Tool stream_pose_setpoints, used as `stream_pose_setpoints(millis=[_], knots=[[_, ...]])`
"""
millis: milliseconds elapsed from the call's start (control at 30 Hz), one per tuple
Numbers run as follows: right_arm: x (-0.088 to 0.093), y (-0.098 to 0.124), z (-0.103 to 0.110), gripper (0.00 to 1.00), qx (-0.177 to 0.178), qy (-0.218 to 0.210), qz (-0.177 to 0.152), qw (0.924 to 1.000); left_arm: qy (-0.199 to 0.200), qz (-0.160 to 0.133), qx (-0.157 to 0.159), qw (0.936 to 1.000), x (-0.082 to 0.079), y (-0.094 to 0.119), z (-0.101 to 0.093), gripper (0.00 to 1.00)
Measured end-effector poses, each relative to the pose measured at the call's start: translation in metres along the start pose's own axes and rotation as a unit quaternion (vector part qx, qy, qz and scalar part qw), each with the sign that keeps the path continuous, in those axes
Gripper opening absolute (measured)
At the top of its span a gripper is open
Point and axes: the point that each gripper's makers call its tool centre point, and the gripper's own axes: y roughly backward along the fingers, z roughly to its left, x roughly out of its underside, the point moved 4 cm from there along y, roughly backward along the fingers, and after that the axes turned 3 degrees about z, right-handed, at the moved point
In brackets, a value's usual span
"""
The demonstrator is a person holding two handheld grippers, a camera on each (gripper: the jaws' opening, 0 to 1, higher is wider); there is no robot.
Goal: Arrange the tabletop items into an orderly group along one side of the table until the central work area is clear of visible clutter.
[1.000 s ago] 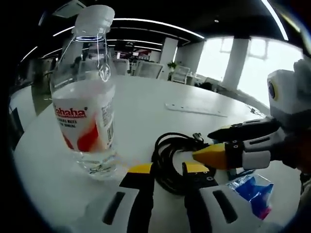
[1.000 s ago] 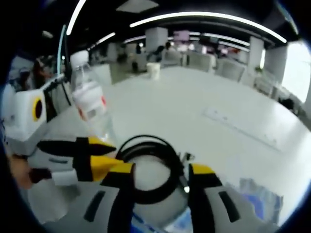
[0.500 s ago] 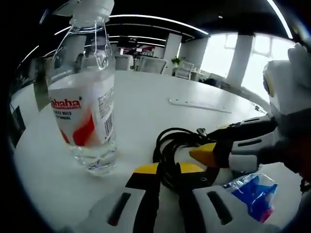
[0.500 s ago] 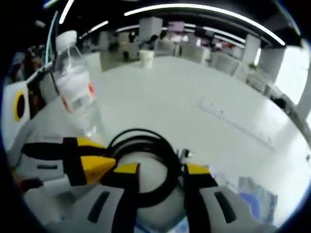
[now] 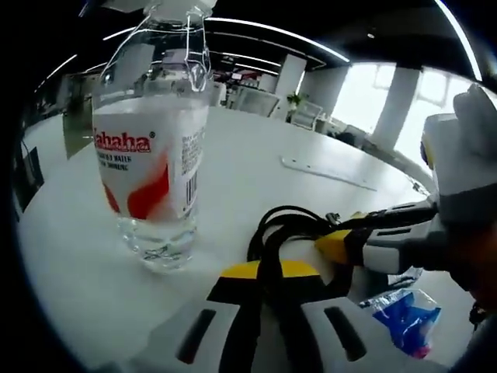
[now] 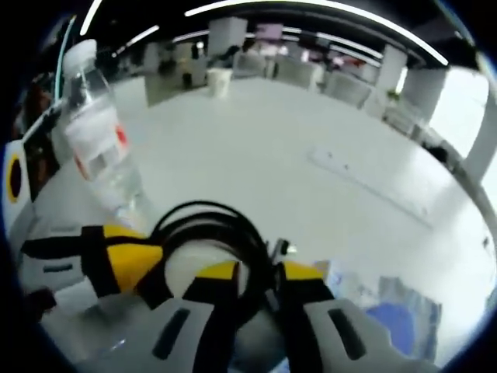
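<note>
Surface: we log a broad white table [image 5: 233, 167], matte and smooth, with a flat white strip [image 5: 328, 172] lying on it well beyond the items; in the right gripper view the same strip [image 6: 365, 180] runs across the tabletop [image 6: 256, 132].

Room: we note an open-plan office with a dark ceiling, long curved light lines, white pillars, bright windows to one side, and chairs at the far edge of the table.

Item 1: a clear plastic water bottle [image 5: 153, 148], upright, part full, with a white-and-red label. We find it beside the cable coil, apart from it.

Item 2: a black cable coil [image 5: 283, 233], looped several times, lying flat on the table, with a small plug end [image 6: 279, 249] at its far side.

Item 3: a blue-and-clear plastic packet [image 5: 400, 317], lying near the coil.

Left gripper [image 5: 269, 271]: we record its yellow-tipped jaws closed narrowly onto a strand of the coil.

Right gripper [image 6: 255, 271]: we see its jaws likewise pinched on the coil's [image 6: 203, 233] near edge, with the strands passing between them.
</note>
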Motion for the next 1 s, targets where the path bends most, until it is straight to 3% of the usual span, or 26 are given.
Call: stream_pose_setpoints(millis=[233, 667, 1000], knots=[[-0.001, 0.002, 0.001, 0.1, -0.019, -0.02, 0.003, 0.9996, 0.029, 0.014, 0.005, 0.9995, -0.003, -0.001, 0.0, 0.03], [-0.02, 0.023, 0.002, 0.08, -0.038, -0.043, -0.035, 0.9977, 0.028, -0.009, 0.008, 0.9995, -0.023, 0.02, -0.001, 0.02], [-0.031, 0.049, -0.006, 0.08, -0.038, -0.054, -0.056, 0.9962, 0.012, -0.031, 0.023, 0.9992, -0.046, 0.038, -0.017, 0.02]])
